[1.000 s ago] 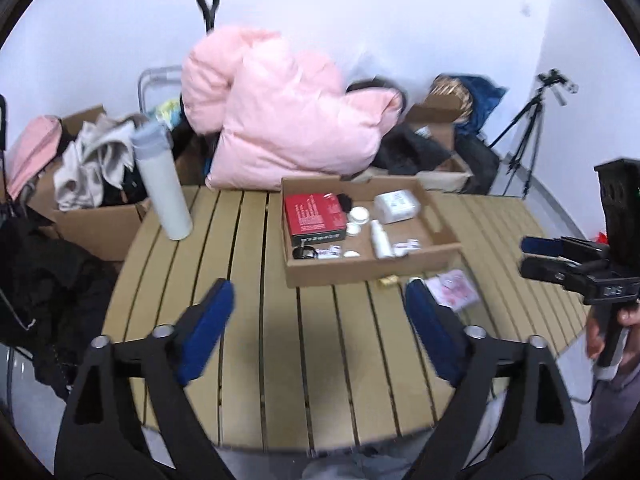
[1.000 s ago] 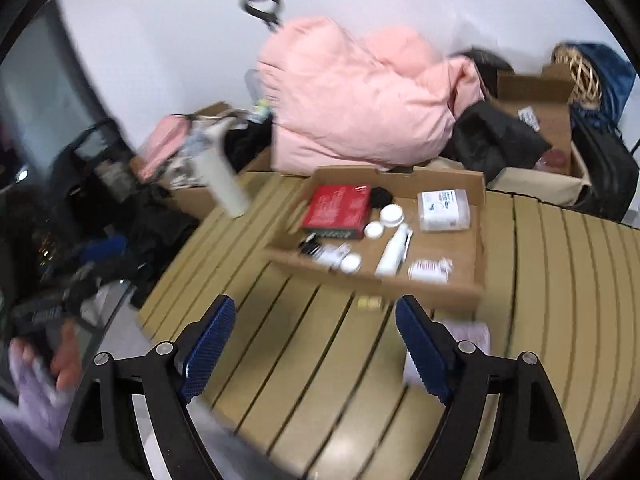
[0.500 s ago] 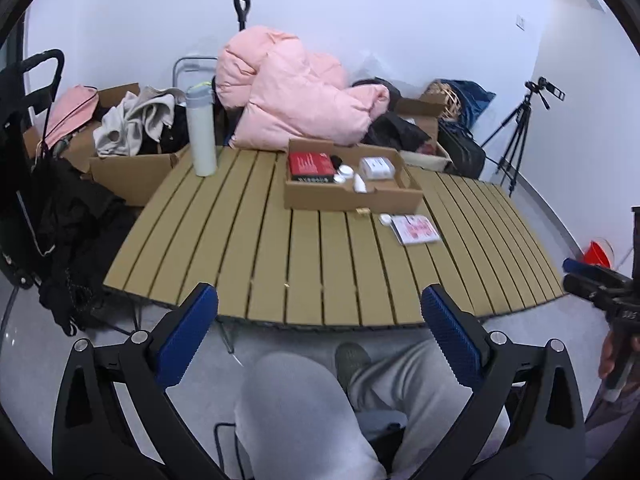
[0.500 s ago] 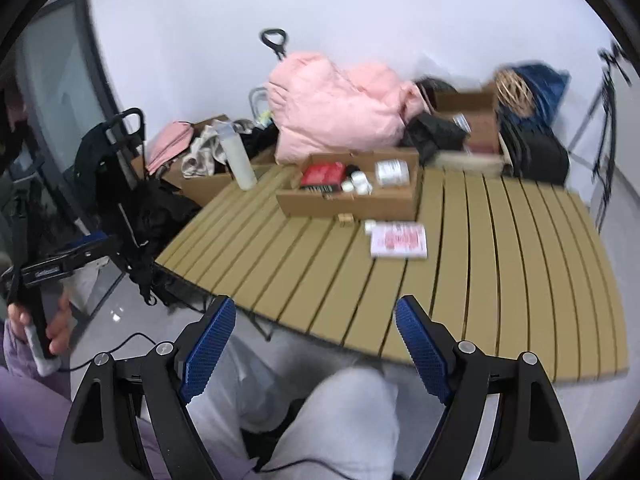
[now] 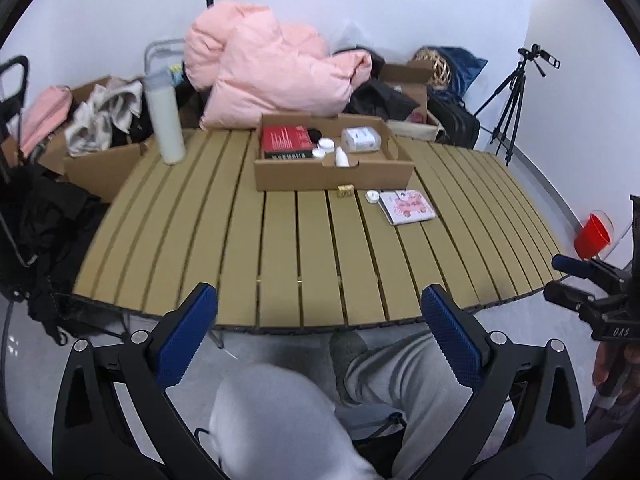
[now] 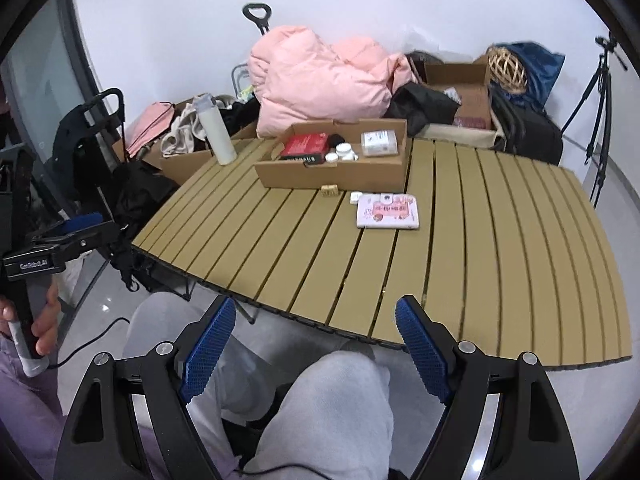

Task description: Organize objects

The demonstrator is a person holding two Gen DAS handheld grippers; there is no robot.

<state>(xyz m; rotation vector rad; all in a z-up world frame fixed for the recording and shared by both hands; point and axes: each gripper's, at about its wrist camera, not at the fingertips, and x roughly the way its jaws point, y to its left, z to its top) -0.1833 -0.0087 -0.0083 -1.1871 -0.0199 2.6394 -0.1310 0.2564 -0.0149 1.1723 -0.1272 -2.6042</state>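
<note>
Off table edge (image 5: 280, 322), left gripper (image 5: 320, 336) (agape)

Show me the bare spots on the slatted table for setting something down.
The near half of the slatted table is bare, and so is its right end beyond the pink booklet. Bare slats also lie between the white bottle and the cardboard tray. The strip before the tray is crowded.

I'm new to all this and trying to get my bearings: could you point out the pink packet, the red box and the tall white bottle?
pink packet (image 6: 387, 211), right wrist view, middle of its printed top face.
red box (image 5: 286, 140), left wrist view, centre of its red lid.
tall white bottle (image 5: 165, 120), left wrist view, mid-body.
</note>
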